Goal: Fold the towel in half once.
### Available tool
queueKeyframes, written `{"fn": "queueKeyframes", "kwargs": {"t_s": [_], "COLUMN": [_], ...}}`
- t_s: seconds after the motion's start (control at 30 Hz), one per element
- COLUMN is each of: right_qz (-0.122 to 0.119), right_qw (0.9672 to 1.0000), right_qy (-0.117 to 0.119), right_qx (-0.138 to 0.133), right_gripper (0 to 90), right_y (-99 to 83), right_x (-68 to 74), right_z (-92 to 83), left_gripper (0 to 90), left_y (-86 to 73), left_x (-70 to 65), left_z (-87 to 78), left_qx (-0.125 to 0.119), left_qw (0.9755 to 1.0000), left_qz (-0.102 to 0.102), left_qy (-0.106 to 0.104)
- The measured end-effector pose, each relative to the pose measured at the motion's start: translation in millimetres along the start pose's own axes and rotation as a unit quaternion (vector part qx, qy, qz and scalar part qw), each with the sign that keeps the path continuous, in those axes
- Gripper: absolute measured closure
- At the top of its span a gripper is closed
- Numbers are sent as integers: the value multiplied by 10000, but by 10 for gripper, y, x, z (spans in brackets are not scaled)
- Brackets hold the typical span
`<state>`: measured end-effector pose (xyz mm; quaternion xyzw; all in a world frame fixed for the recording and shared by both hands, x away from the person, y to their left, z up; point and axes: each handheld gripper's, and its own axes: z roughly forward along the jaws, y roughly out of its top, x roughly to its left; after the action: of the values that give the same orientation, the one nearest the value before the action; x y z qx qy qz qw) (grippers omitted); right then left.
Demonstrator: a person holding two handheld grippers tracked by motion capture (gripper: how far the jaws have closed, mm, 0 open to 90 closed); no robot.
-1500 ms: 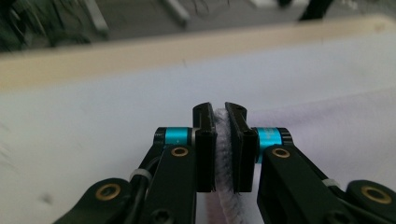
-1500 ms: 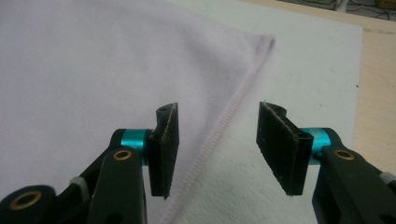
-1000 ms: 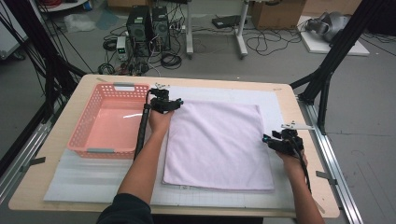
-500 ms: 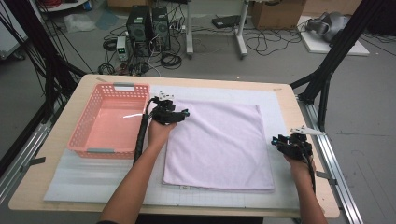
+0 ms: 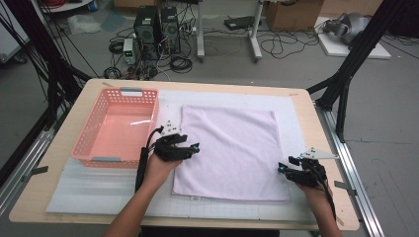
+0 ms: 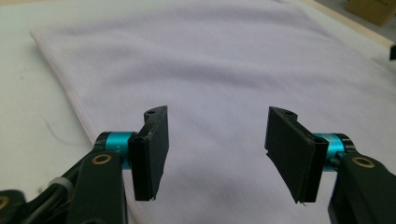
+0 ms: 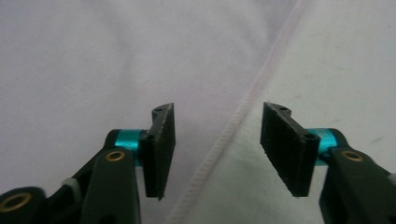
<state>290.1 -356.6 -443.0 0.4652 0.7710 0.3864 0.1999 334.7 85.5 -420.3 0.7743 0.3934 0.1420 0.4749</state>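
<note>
Right gripper (image 7: 215, 149) straddles — seemingly without touching — the towel (image 7: 93, 60) hem.

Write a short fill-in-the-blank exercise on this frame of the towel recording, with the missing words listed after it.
1. The towel lies spread flat, to the right of the ____ basket.
2. The left gripper sits over the towel's ____ edge.
3. The right gripper's jaws straddle the towel's ____, pressing on nothing.
4. Both grippers' jaws stand ____.

Missing words: pink; left; hem; open
</note>
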Motion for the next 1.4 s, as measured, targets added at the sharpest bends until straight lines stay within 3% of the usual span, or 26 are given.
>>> {"fn": "queueKeyframes", "kwargs": {"t_s": [0.23, 0.37, 0.47, 0.6, 0.67, 0.73, 0.8, 0.83, 0.87, 0.9, 0.93, 0.97, 1.03, 1.17, 1.27, 1.33, 1.37, 1.4], "right_qz": [-122, -105, -151, -142, -50, -53, -53, -2, 12, -39, -80, -150, -390, -320, -370, -407, -394, -304], "right_qw": [9997, 9997, 9993, 9990, 9993, 9995, 9989, 9991, 9990, 9989, 9984, 9977, 9975, 9978, 9960, 9960, 9967, 9977], "right_qy": [108, 76, -66, -72, -24, 114, 135, 146, 160, 148, 325, 467, 278, 362, 442, 407, 289, 186], "right_qx": [163, 203, 335, 412, 370, 276, 449, 398, 414, 435, 456, 462, 510, 461, 680, 684, 647, 584], "right_gripper": [409, 391, 397, 397, 459, 532, 546, 548, 560, 629, 785, 834, 859, 862, 856, 747, 624, 580], "right_y": [-187, -306, -358, -450, -466, -462, -491, -503, -505, -503, -498, -492, -472, -472, -515, -500, -492, -487], "right_x": [169, 243, 301, 308, 312, 326, 339, 332, 331, 333, 334, 349, 414, 396, 409, 411, 404, 390], "right_z": [-129, -238, -335, -476, -526, -561, -543, -551, -562, -567, -574, -572, -581, -679, -687, -694, -696, -705], "left_gripper": [550, 459, 449, 454, 472, 569, 714, 814, 844, 853, 857, 859, 860, 860, 854, 815, 738, 676], "left_y": [-445, -577, -645, -717, -742, -765, -772, -782, -796, -800, -796, -798, -805, -822, -850, -832, -816, -801], "left_x": [-56, -76, -121, -213, -247, -247, -221, -220, -234, -247, -248, -252, -246, -237, -256, -247, -241, -227], "left_z": [-232, -347, -411, -506, -549, -586, -629, -653, -672, -687, -701, -713, -740, -807, -818, -841, -851, -864], "left_qx": [245, 456, 484, 529, 556, 551, 608, 624, 618, 625, 655, 632, 622, 609, 683, 629, 547, 447], "left_qw": [9997, 9989, 9988, 9984, 9982, 9983, 9981, 9980, 9981, 9980, 9978, 9980, 9980, 9980, 9974, 9979, 9985, 9990], "left_qz": [54, -102, 9, 119, 135, 104, 8, -73, -11, 19, 41, 37, 11, -29, -1, 7, -21, -16], "left_qy": [-57, -34, -4, 126, 155, 168, 13, -94, -67, -55, -62, -75, -111, -175, -243, -164, -94, -89]}}
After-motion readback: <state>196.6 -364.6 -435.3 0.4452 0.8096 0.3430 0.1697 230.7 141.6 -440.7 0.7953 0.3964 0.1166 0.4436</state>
